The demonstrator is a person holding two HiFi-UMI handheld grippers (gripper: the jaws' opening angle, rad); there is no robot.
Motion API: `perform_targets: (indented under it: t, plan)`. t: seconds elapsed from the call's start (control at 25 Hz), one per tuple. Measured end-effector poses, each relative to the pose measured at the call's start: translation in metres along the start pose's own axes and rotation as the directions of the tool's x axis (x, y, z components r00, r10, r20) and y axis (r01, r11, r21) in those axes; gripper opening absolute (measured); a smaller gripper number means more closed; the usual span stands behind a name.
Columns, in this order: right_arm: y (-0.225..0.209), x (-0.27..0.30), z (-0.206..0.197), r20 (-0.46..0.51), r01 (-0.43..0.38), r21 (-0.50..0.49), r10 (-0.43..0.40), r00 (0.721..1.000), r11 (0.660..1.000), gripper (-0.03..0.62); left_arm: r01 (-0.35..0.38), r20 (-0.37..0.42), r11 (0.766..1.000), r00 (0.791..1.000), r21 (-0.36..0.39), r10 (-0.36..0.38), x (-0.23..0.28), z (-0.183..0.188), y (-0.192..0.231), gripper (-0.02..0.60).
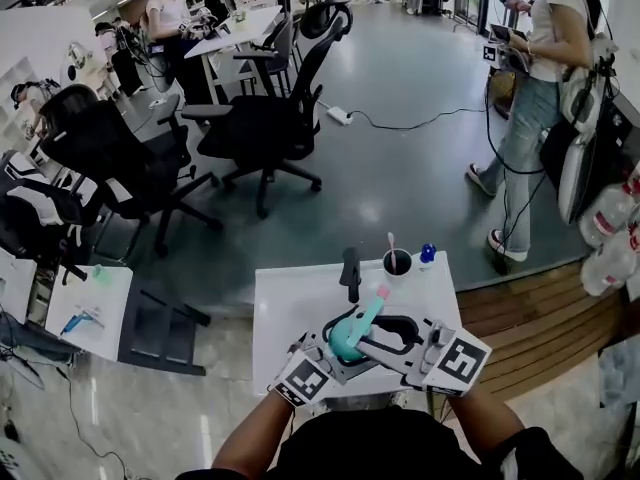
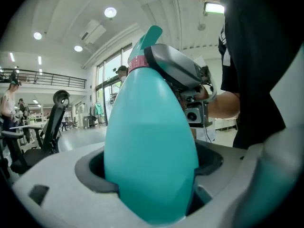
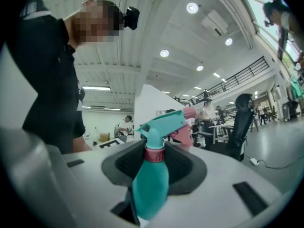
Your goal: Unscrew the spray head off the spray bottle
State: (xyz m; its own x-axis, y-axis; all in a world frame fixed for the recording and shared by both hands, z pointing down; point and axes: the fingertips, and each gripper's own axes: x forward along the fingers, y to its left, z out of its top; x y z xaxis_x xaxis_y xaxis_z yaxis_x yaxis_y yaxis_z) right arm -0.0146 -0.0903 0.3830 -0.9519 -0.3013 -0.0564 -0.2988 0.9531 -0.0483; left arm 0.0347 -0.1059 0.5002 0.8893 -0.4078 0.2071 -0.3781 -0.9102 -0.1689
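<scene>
A teal spray bottle [image 1: 347,338] is held tilted above the white table [image 1: 290,303], its spray head [image 1: 378,296] with a pink tip pointing away from me. My left gripper [image 1: 335,356] is shut on the bottle's fat body [image 2: 149,141], which fills the gap between its jaws. My right gripper [image 1: 388,336] comes in from the right and closes round the pink collar [image 3: 154,154] under the teal spray head [image 3: 164,122]. In the left gripper view the right gripper's grey jaw wraps the neck by that collar [image 2: 137,63]. The bottle's base is hidden.
A black cup [image 1: 397,262] with a stick in it, a small blue object [image 1: 428,253] and a black tool [image 1: 350,271] stand at the table's far edge. Office chairs [image 1: 260,128] are beyond it. A person [image 1: 535,98] stands far right near water bottles [image 1: 610,218].
</scene>
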Motion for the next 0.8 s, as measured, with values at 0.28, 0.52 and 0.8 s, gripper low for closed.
perform_targets:
  t: [0.28, 0.52, 0.8]
  plan:
    - [0.026, -0.016, 0.005, -0.006, -0.289, -0.007, 0.289, 0.957, 0.957, 0.138, 0.241, 0.022, 0.969, 0.97, 0.054, -0.243, -0.004, 0.012, -0.036, 0.453]
    - [0.013, -0.009, -0.001, 0.0, -0.316, 0.002, 0.316, 0.949, 0.949, 0.144, 0.165, 0.05, 0.986, 0.985, -0.001, -0.165, 0.0, 0.008, -0.019, 0.453]
    - [-0.035, -0.002, -0.003, 0.088, 0.057, 0.06, -0.062, 0.994, 0.997, 0.19, -0.274, -0.061, 0.956, 0.961, -0.105, 0.269, -0.019, -0.021, 0.058, 0.453]
